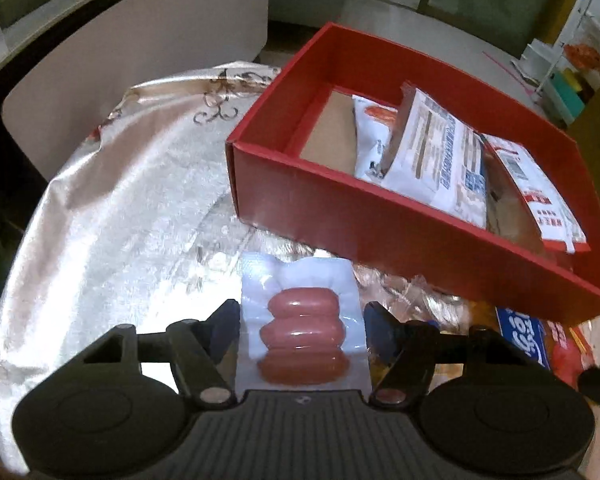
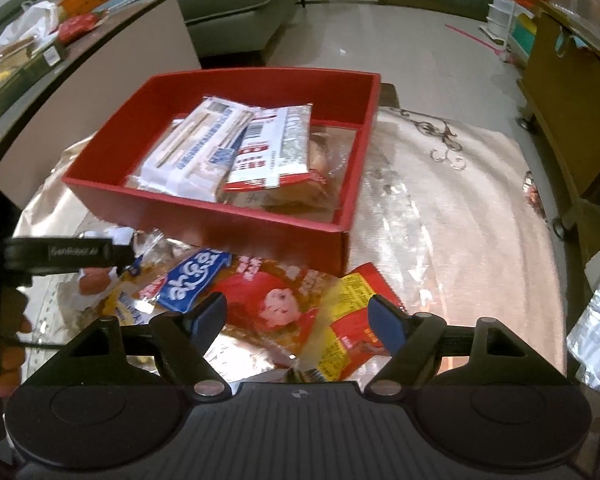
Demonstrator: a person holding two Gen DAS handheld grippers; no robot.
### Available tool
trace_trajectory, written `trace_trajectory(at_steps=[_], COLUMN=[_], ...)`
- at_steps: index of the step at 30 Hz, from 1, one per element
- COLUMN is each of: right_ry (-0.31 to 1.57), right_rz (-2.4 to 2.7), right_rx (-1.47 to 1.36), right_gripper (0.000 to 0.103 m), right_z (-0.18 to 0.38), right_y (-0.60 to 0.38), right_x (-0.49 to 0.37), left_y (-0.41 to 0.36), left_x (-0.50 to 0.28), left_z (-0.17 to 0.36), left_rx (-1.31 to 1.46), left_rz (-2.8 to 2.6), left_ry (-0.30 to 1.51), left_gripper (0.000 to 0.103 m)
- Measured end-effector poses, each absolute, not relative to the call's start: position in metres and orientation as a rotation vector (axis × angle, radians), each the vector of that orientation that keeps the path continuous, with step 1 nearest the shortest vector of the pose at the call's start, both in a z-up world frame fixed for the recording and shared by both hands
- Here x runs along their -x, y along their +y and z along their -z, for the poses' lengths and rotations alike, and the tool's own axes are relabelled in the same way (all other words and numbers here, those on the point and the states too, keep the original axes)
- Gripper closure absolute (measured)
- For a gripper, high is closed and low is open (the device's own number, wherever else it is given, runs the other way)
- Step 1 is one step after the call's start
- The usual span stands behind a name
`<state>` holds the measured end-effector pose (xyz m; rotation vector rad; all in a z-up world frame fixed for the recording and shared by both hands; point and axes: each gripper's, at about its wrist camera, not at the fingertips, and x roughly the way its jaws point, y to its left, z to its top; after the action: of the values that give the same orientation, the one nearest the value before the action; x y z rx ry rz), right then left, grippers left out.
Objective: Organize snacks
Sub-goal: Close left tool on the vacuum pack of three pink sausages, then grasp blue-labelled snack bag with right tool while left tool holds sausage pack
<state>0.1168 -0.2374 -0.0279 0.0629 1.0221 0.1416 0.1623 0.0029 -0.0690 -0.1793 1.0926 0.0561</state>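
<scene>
left gripper (image 1: pixel 302 328) straddles a sausage pack (image 1: pixel 303 340), jaws apart, not pressing it. right gripper (image 2: pixel 298 318) hangs open above red snack packets (image 2: pixel 284 304) beside the red box (image 2: pixel 236 216).

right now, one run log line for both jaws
left gripper: open around sausage pack | right gripper: open over red snack bag | red box: partly filled

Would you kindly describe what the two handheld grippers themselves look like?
Both the left gripper and the right gripper have matte black bodies with a ribbed centre panel, two round black discs at the sides, silver pivot pins and dark blue fingers. Seen from the right wrist view, the left one carries small pale lettering on its side.
</scene>
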Motion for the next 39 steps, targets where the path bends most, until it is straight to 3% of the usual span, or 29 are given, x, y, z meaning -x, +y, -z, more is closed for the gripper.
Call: trace_trajectory(at_steps=[18, 26, 28, 32, 39], right_ry=[1.062, 1.145, 1.121, 0.991, 0.975], right_rz=[-0.188, -0.541, -0.566, -0.414, -0.548], right_rx=[-0.199, -0.283, -0.226, 0.163, 0.611], right_gripper=[0.02, 0.02, 0.02, 0.02, 0.02], right_z=[0.054, 0.029, 0.02, 0.017, 0.039], right_y=[-0.235, -0.202, -0.197, -0.176, -0.136], right_x=[-0.142, -0.08, -0.064, -0.065, -0.109], left_y=[0.03, 0.049, 0.053, 0.055, 0.052], left_x=[-0.1, -0.104, -0.103, -0.103, -0.108], left_z=[0.045, 0.036, 0.035, 0.034, 0.034], left_rx=[0.217, 0.262, 0.271, 0.284, 0.285], left_rz=[0.069, 0.068, 0.068, 0.063, 0.09], left_ry=[1.12, 1.096, 1.095, 1.093, 1.104], left_gripper=[0.043, 0.043, 0.043, 0.043, 0.043])
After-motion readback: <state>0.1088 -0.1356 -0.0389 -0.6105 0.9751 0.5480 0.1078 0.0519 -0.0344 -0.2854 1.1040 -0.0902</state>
